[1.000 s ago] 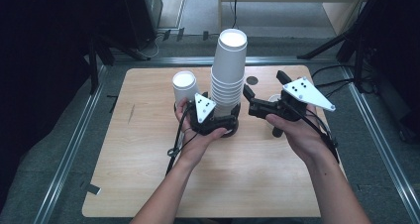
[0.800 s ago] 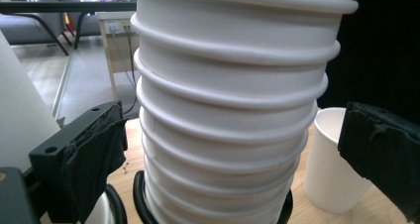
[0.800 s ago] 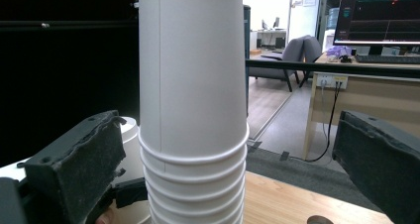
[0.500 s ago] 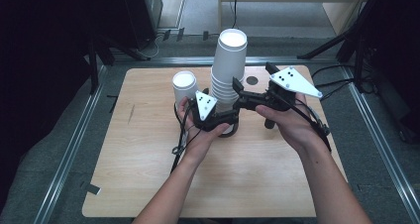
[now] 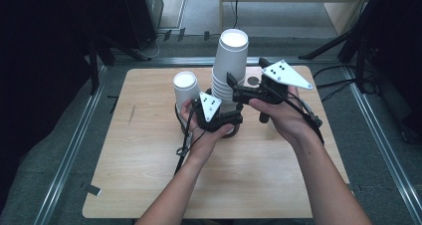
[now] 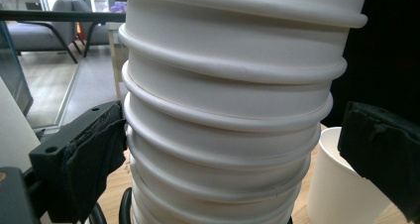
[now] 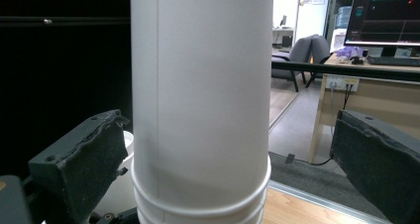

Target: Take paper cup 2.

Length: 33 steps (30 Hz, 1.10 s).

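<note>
**Both grippers working the tall cup stack**

So the tall stack of white paper cups (image 5: pixel 230 70) is standing upright around the middle of the wooden table (image 5: pixel 124 175), toward the far edge, and everything else here is sitting relative to that stack

The left gripper (image 5: pixel 230 116) is coming in low at the stack's base from the person's side. In the left gripper view the stacked rims (image 6: pixel 225 149) are sitting right between its two black jaws; the left pad (image 6: pixel 94 154) is looking like it's touching the cups, while the right pad (image 6: pixel 381 154) is standing clearly off to the side with a gap. So I'm calling that one open around the lower cups, not squeezing them

The right gripper (image 5: pixel 233 85) is reaching in from the stack's right, higher up than the left one. Its jaws have just been closing a bit, but in the right gripper view the top cup's smooth wall (image 7: pixel 203 100) is sitting between the pads with space on both sides, so it's still wide apart and not gripping anything yet

A single white cup (image 5: pixel 185 88) is standing upright just to the left of the stack, near it but apart. A dark round spot (image 5: pixel 254 80) is showing on the table just right of the stack, behind the right gripper
</note>
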{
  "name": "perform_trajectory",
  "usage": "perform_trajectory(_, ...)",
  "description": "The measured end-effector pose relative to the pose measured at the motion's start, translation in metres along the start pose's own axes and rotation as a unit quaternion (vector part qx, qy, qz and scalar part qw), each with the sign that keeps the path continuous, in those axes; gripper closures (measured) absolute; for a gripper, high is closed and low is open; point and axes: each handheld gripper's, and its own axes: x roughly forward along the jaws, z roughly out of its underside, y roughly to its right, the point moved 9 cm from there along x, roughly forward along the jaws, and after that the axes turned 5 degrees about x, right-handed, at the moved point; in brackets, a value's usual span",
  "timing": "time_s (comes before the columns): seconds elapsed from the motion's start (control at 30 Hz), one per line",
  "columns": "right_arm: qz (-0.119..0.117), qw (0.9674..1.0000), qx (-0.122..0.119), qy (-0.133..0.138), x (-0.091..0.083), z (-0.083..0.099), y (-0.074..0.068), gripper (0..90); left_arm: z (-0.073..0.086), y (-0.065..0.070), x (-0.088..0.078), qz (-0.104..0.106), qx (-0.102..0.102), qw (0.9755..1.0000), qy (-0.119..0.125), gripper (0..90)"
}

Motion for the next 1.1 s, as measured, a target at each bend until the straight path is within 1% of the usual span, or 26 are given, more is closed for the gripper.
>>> perform_trajectory(0.07, -0.005, 1.0, 0.006, -0.003, 0.004, 0.0, 0.001, 1.0, 0.0, 0.0, 0.001, -0.001, -0.002, 1.0, 0.002, 0.0)
perform_trajectory(0.13, -0.009, 0.9999, 0.012, -0.009, 0.009, 0.001, 0.002, 1.0, 0.002, -0.001, 0.002, -0.007, -0.001, 1.0, -0.001, 0.0)
perform_trajectory(0.17, -0.009, 0.9998, 0.012, -0.011, 0.011, 0.002, 0.003, 1.0, 0.002, -0.002, 0.003, -0.016, 0.003, 0.9999, -0.003, 1.2)
perform_trajectory(0.2, -0.012, 0.9998, 0.01, -0.014, 0.014, 0.002, 0.003, 0.9, 0.002, -0.002, 0.003, -0.017, 0.005, 0.9998, -0.002, 3.8)
perform_trajectory(0.27, -0.022, 0.9995, 0.012, -0.019, 0.018, 0.003, 0.001, 0.9, 0.003, -0.003, 0.004, -0.016, 0.006, 0.9999, -0.003, 3.5)
perform_trajectory(0.33, -0.027, 0.9992, 0.012, -0.026, 0.022, 0.005, 0.0, 0.9, 0.003, -0.002, 0.005, -0.019, 0.011, 0.9998, -0.003, 3.4)
perform_trajectory(0.47, -0.035, 0.9987, 0.007, -0.037, 0.031, 0.009, -0.002, 1.0, 0.003, -0.002, 0.006, -0.018, 0.012, 0.9998, -0.001, 3.1)
perform_trajectory(0.57, -0.043, 0.9982, 0.014, -0.04, 0.035, 0.011, -0.003, 2.5, 0.003, -0.002, 0.006, -0.018, 0.017, 0.9997, 0.001, 3.1)
perform_trajectory(0.63, -0.05, 0.9974, 0.026, -0.046, 0.036, 0.012, -0.004, 3.2, 0.003, -0.002, 0.007, -0.016, 0.018, 0.9997, 0.005, 3.1)
perform_trajectory(0.67, -0.054, 0.997, 0.026, -0.048, 0.038, 0.014, -0.005, 3.2, 0.003, -0.002, 0.006, -0.015, 0.018, 0.9997, 0.006, 3.1)
perform_trajectory(0.73, -0.054, 0.997, 0.024, -0.051, 0.039, 0.015, -0.005, 4.3, 0.004, -0.003, 0.006, -0.011, 0.017, 0.9998, 0.004, 3.2)
perform_trajectory(0.8, -0.055, 0.9968, 0.028, -0.05, 0.04, 0.015, -0.006, 8.5, 0.005, -0.003, 0.005, -0.009, 0.016, 0.9998, 0.002, 3.4)
perform_trajectory(0.93, -0.05, 0.9975, 0.018, -0.047, 0.04, 0.014, -0.007, 10.1, 0.005, -0.003, 0.005, -0.009, 0.015, 0.9998, 0.002, 3.6)
perform_trajectory(1.0, -0.048, 0.9979, 0.011, -0.041, 0.04, 0.013, -0.008, 10.4, 0.005, -0.003, 0.005, -0.009, 0.014, 0.9999, 0.001, 3.6)
perform_trajectory(1.1, -0.04, 0.9985, 0.014, -0.036, 0.04, 0.011, -0.009, 10.8, 0.005, -0.003, 0.004, -0.007, 0.01, 0.9999, 0.0, 3.7)
